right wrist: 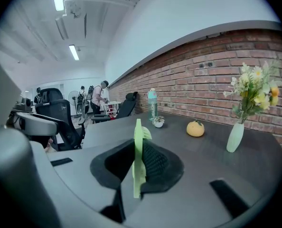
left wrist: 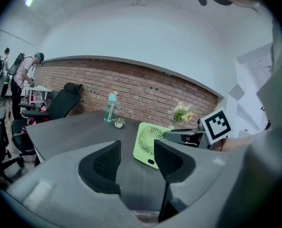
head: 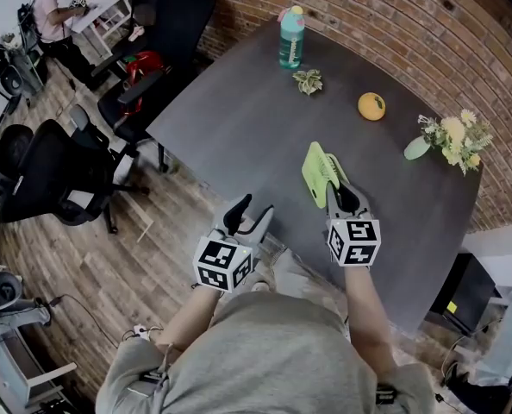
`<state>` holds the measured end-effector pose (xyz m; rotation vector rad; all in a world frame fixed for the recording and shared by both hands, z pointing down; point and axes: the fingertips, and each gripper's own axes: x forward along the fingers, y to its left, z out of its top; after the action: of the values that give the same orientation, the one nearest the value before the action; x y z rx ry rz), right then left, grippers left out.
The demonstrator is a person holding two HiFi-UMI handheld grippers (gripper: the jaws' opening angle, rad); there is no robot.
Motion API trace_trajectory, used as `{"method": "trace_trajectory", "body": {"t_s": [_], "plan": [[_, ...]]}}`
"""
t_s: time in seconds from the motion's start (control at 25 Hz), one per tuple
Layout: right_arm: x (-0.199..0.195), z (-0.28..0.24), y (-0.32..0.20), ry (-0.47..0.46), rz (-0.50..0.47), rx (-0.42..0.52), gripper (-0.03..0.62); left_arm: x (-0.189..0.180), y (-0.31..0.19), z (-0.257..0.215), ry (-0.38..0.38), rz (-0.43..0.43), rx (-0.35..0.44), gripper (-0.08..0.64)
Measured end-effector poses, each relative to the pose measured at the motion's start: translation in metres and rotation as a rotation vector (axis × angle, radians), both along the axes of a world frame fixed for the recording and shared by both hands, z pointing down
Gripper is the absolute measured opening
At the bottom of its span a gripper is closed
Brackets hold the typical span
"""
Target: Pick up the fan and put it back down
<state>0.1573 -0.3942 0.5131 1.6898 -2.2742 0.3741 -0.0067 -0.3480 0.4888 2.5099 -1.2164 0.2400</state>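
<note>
Now the right gripper (right wrist: 139, 167) is clamped on the green fan (right wrist: 138, 141), which stands upright and edge-on, reaching forward from its pads over the table (head: 239, 128). The left gripper (head: 249, 216) waits beside, jaws apart and empty.

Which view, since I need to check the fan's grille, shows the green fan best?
The left gripper view: it faces the fan front-on, grille in plain sight. The head view shows it tilted, from above; the right gripper view shows only its thin edge between the jaws.
</note>
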Motion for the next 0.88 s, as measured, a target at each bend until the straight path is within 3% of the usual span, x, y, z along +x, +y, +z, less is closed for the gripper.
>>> {"method": "trace_trajectory", "body": {"t_s": [0.88], "plan": [[-0.030,-0.042,0.093,-0.007,0.025,0.083,0.046,-0.021,0.074,-0.029,0.026,0.021,0.081,0.213]]}}
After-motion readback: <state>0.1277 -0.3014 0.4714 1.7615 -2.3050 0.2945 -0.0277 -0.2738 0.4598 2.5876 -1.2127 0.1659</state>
